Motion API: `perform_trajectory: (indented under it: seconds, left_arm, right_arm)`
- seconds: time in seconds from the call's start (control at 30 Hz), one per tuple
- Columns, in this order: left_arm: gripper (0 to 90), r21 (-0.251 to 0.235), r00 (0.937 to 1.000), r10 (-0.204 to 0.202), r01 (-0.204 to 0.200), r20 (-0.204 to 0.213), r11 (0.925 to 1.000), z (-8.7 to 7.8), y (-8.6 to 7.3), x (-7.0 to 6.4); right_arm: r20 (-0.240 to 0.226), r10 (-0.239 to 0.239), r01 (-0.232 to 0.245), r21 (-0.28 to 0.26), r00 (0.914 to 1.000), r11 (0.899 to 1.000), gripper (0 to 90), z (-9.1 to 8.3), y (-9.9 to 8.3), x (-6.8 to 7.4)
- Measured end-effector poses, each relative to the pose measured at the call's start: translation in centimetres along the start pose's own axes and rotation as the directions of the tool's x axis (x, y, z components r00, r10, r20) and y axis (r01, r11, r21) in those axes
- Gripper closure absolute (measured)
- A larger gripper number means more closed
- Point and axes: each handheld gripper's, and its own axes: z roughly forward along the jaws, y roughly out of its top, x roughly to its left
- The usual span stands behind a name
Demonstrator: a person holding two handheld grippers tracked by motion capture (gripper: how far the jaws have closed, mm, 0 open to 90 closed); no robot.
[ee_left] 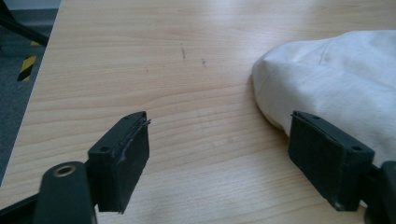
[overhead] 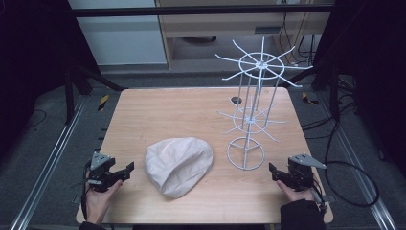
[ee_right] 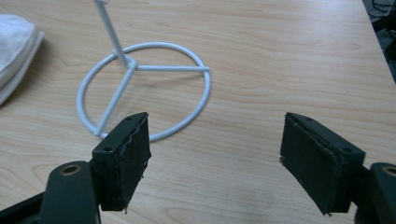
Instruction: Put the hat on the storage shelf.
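Note:
A pale pinkish-white cloth cap (overhead: 178, 164) lies flat on the wooden table (overhead: 158, 112), front centre. To its right stands a white wire rack (overhead: 251, 112) with spoked tiers and a ring base (overhead: 245, 153). My left gripper (overhead: 125, 170) rests near the table's front left, open, pointing at the cap; the cap (ee_left: 336, 79) lies just beyond its right jaw. My right gripper (overhead: 274, 171) sits at the front right, open and holding nothing, facing the rack's ring base (ee_right: 144, 88). The cap's edge (ee_right: 16, 46) shows at the far left of the right gripper view.
A small dark hole (overhead: 235, 100) marks the table behind the rack. Metal rails (overhead: 52, 158) run along both sides of the table, and a black cable (overhead: 354, 182) loops on the floor at the right. Bare wood lies between each gripper and the cap.

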Motion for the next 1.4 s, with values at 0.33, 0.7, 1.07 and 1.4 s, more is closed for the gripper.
perform_trajectory:
  seconds: [0.33,0.7,1.07,1.4]
  left_arm:
    - [37.3,-0.026,0.9978,0.043,-0.042,0.051,0.9988,-1.9,0.4,-2.2]
    - [54.7,-0.027,0.9882,0.096,-0.094,0.119,0.9952,-3.1,0.8,-4.7]
    - [79.3,-0.049,0.9741,0.125,-0.118,0.188,0.9918,-4.6,1.5,-6.2]
    - [89.3,-0.041,0.9493,0.172,-0.167,0.263,0.9851,-4.9,1.5,-8.5]
  right_arm:
    - [-0.077,-0.064,0.063,-0.01,0.995,0.998,36.9,-0.4,0.2,1.5]
    - [-0.168,-0.106,0.107,0.0,0.9801,0.994,51.7,-0.5,0.7,3.6]
    - [-0.215,-0.137,0.144,0.015,0.9668,0.989,59.4,-0.2,0.7,4.7]
    - [-0.246,-0.161,0.17,0.017,0.9557,0.985,73.0,0.0,0.7,5.5]
